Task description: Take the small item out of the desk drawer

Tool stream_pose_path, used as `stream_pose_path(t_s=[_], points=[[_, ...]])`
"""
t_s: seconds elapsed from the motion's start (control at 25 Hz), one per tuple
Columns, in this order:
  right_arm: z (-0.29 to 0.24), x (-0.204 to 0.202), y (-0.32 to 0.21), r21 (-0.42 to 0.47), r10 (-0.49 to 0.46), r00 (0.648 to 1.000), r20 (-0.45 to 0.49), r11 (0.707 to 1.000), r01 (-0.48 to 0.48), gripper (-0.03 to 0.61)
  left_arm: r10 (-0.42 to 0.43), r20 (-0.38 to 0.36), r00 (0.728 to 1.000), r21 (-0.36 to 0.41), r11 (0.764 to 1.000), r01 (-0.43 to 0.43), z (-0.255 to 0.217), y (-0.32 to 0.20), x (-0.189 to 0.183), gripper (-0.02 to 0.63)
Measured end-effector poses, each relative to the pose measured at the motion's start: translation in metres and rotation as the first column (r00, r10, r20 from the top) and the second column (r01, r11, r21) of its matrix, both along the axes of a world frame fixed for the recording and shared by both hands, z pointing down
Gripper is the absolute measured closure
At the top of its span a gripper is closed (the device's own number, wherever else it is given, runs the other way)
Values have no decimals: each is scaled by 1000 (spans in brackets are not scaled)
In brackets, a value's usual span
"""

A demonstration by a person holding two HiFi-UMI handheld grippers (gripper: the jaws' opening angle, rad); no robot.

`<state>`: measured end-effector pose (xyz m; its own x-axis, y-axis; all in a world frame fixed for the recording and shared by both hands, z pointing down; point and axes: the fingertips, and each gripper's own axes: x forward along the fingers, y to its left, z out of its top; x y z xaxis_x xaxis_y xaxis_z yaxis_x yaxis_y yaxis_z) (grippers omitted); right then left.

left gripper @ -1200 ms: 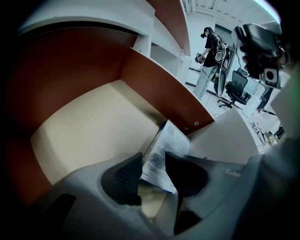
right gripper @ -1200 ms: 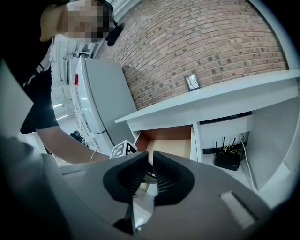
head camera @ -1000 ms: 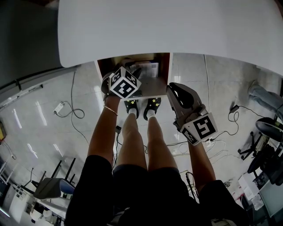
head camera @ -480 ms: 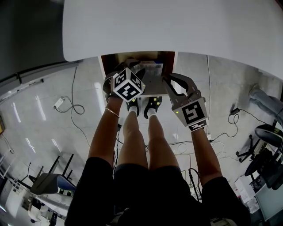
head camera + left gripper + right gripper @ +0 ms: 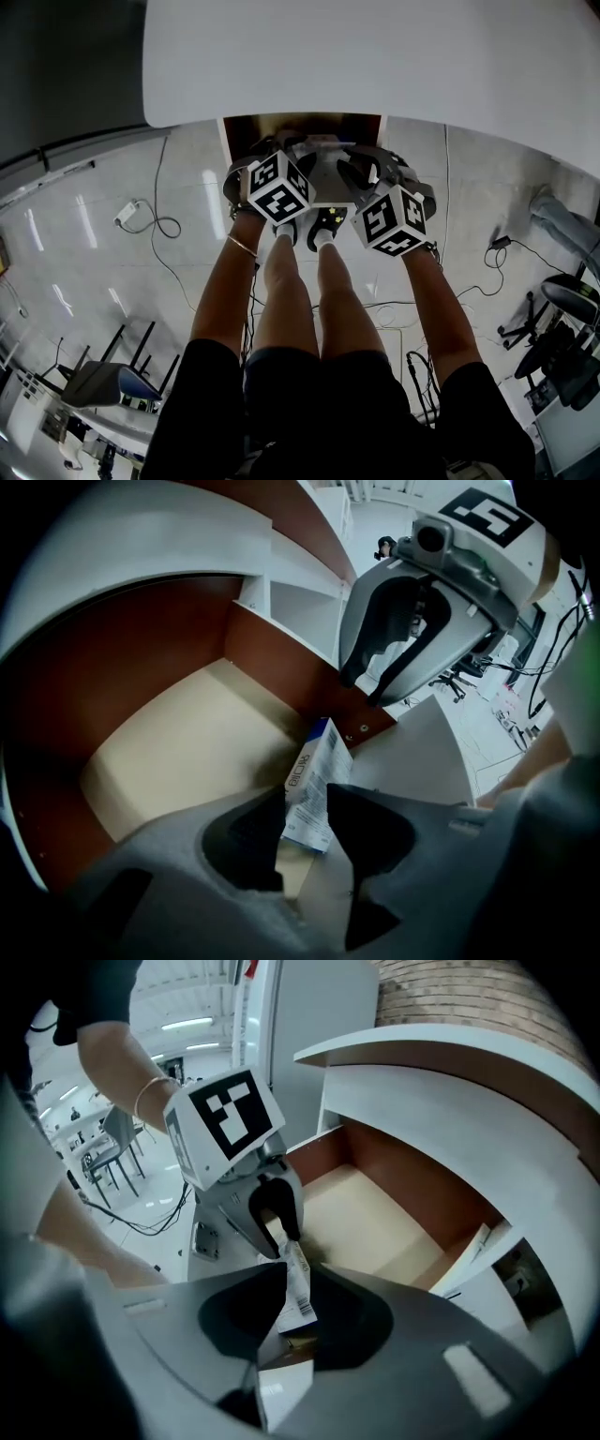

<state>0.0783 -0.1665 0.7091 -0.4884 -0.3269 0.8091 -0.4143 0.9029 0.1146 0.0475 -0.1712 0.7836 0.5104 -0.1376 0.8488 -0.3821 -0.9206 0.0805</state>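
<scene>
Beside the white desk (image 5: 375, 56) — cables (image 5: 156, 202) cross glossy tiles (image 5: 84, 272).

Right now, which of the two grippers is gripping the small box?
The left gripper: its jaws press on the small box. The right gripper has just been opening its jaws; the box stands between them, unpressed.

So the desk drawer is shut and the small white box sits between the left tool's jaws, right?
Not quite: the drawer is open, pulled out with its pale floor showing, as the left gripper view makes plain. The small white box does sit between the left tool's jaws.
</scene>
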Motion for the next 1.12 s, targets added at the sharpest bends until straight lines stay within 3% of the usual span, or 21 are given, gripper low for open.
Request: stream_pose_path(t_s=[0.6, 1.12], points=[[40, -11, -2, -42, -153, 977, -146, 988, 149, 463, 69, 7, 998, 5, 998, -69, -11, 16, 3, 485], [60, -19, 3, -67, -305, 914, -267, 952, 298, 426, 112, 20, 993, -8, 994, -112, -11, 25, 0, 495]])
